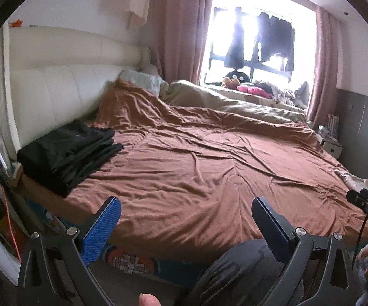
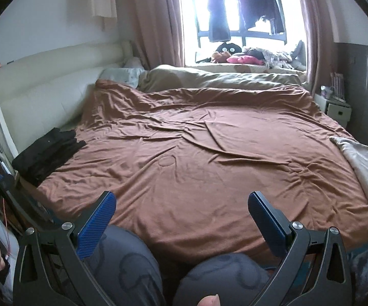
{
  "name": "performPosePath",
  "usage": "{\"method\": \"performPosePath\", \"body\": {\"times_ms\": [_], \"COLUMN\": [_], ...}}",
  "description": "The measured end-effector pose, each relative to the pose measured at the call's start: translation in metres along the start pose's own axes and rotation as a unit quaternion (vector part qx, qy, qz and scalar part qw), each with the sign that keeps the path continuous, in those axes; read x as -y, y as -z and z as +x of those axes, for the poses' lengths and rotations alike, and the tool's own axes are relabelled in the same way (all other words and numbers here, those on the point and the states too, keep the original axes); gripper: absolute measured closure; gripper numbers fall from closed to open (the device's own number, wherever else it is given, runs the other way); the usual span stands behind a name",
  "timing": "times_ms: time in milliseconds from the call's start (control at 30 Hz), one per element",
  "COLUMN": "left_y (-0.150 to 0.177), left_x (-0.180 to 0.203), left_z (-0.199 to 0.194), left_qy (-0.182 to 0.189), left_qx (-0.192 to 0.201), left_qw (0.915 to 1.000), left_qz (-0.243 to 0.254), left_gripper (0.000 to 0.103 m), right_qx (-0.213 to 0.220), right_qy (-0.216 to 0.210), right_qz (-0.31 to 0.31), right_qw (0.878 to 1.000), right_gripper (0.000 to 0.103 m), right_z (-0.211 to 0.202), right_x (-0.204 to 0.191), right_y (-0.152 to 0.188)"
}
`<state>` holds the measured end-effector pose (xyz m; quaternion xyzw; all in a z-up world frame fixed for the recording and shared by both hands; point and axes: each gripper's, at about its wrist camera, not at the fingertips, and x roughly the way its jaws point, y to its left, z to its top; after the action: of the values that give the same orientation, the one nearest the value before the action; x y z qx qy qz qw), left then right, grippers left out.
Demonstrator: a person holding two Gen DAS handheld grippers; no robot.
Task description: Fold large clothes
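Observation:
A stack of folded black clothes (image 1: 66, 150) lies at the left edge of the bed, near the white headboard; it also shows in the right wrist view (image 2: 47, 156). A light beige garment (image 2: 364, 168) lies at the right edge of the bed, and its corner shows in the left wrist view (image 1: 354, 179). My left gripper (image 1: 185, 207) is open and empty, held above the near edge of the bed. My right gripper (image 2: 181, 201) is open and empty, also above the near edge. Both are well short of either garment.
A brown duvet (image 2: 196, 158) covers the bed, with a beige duvet (image 2: 209, 77) bunched at the far side. The padded headboard (image 1: 64, 89) runs along the left. A white nightstand (image 2: 335, 108) stands at the right. My knees in grey trousers (image 2: 133, 262) are below the grippers.

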<state>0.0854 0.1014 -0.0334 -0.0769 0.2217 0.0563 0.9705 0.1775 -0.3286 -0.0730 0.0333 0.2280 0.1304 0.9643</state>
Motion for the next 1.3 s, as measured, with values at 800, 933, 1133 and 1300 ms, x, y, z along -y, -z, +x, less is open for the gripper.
{"method": "performPosePath", "body": {"times_ms": [800, 933, 1133, 1300], "left_y": [0.001, -0.001, -0.001, 0.000], "left_x": [0.021, 0.022, 0.024, 0.024], "left_z": [0.002, 0.000, -0.002, -0.004], "left_qy": [0.004, 0.006, 0.002, 0.001], "left_qx": [0.014, 0.018, 0.020, 0.023], "left_qw": [0.9998, 0.9997, 0.9996, 0.9995], "left_qz": [0.015, 0.018, 0.019, 0.019], "left_gripper": [0.000, 0.000, 0.000, 0.000], "right_qx": [0.016, 0.017, 0.020, 0.022], "right_qy": [-0.009, -0.010, -0.007, -0.007], "right_qz": [0.012, 0.011, 0.004, 0.000], "right_qw": [1.000, 1.000, 1.000, 1.000], "right_gripper": [0.000, 0.000, 0.000, 0.000], "right_z": [0.010, 0.010, 0.009, 0.007], "right_x": [0.015, 0.013, 0.010, 0.009], "right_y": [0.018, 0.020, 0.021, 0.021]}}
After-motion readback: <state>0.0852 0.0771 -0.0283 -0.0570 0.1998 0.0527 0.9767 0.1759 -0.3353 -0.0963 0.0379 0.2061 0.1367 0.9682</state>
